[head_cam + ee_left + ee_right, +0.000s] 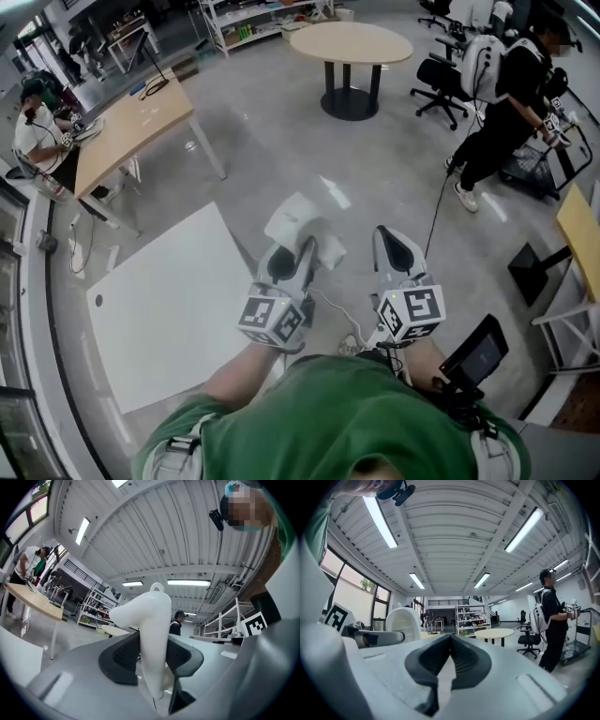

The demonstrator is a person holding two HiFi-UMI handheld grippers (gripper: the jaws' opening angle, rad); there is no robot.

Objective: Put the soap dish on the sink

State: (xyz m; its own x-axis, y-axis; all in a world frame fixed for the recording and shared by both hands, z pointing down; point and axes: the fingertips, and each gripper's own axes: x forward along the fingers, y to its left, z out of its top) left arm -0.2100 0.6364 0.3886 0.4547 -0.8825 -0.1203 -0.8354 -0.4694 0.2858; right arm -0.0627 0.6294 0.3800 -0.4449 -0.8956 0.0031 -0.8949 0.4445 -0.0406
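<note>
Right now your left gripper has its two dark pads partway apart and pressed on either side of the white soap dish. The dish stands on edge between them, its curved upper part rising above the jaws. Your right gripper has nothing in it, and its ribbed pads meet at the tips. In the head view you hold both grippers side by side in front of your green shirt, pointing away from you, near each other but not touching. The soap dish pokes out ahead of the left one, in the air above the grey floor. A white tabletop lies just to your left, one corner beside the left gripper. Further out, a wooden desk with a seated person stands on the left, a round table straight ahead, and a standing person with a backpack on the right
</note>
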